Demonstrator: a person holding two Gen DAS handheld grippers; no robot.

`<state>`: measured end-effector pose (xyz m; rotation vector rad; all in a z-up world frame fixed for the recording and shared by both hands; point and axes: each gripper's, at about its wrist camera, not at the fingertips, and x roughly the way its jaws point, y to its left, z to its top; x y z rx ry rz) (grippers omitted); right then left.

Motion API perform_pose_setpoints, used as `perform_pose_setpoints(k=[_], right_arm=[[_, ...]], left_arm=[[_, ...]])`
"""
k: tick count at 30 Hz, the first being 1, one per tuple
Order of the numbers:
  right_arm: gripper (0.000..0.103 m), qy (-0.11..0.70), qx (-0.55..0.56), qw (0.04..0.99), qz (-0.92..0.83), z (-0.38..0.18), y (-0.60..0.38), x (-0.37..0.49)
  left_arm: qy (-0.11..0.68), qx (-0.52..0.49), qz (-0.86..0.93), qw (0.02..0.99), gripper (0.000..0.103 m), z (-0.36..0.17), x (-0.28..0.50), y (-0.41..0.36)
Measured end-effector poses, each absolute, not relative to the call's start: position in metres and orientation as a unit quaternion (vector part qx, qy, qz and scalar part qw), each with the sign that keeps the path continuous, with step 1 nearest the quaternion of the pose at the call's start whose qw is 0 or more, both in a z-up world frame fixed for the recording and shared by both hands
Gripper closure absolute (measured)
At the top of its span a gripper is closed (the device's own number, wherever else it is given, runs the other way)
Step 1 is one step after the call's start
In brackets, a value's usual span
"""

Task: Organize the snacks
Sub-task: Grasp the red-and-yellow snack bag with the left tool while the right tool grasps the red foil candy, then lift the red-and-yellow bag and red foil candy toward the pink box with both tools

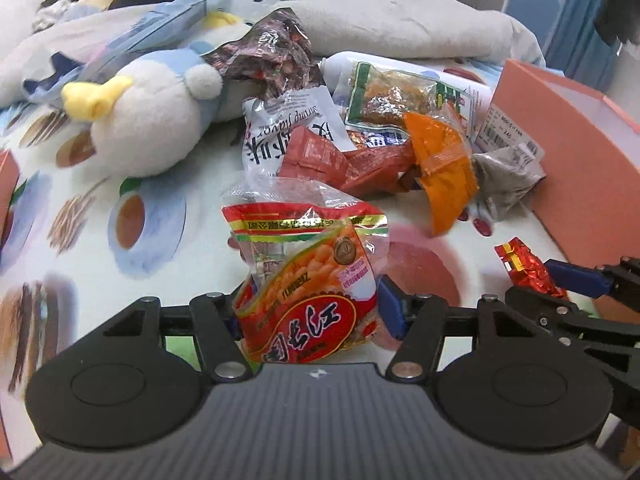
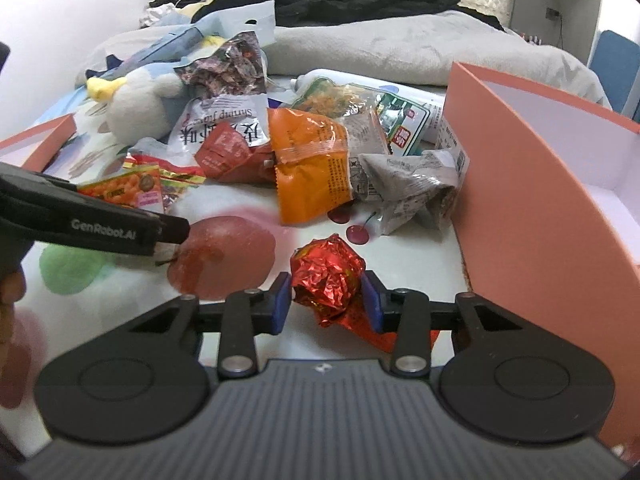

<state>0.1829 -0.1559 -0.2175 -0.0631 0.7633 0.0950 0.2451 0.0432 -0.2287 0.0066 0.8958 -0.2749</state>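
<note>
In the left wrist view my left gripper point(image 1: 312, 316) is shut on a red and orange snack bag point(image 1: 308, 276), which stands upright between the blue pads above the fruit-print sheet. In the right wrist view my right gripper point(image 2: 326, 304) is shut on a crumpled red foil packet point(image 2: 326, 276), with both blue pads pressing on its sides. From the left wrist view the right gripper point(image 1: 548, 284) and its foil packet point(image 1: 524, 266) show at the lower right. Behind both lies a heap of snacks: an orange packet point(image 2: 310, 160), a white shrimp-flavour bag point(image 2: 218, 120) and a grey packet point(image 2: 412, 184).
A salmon-coloured open box point(image 2: 528, 184) stands close on the right, and another salmon box edge point(image 2: 40, 140) lies at the left. A white and blue plush toy point(image 1: 156, 120) sits left of the heap. Grey bedding point(image 2: 400, 48) and dark clothes lie behind.
</note>
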Motion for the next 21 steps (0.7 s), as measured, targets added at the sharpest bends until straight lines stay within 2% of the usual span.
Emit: perform_pose_setpoints(k=[21], right_arm=[[0.063,0.366,0.006,0.927,0.082,-0.177,-0.165,0.135]], left_arm=[[0.438,-0.078,-0.118,0.888,0.036,-0.178,0.179,0.041]])
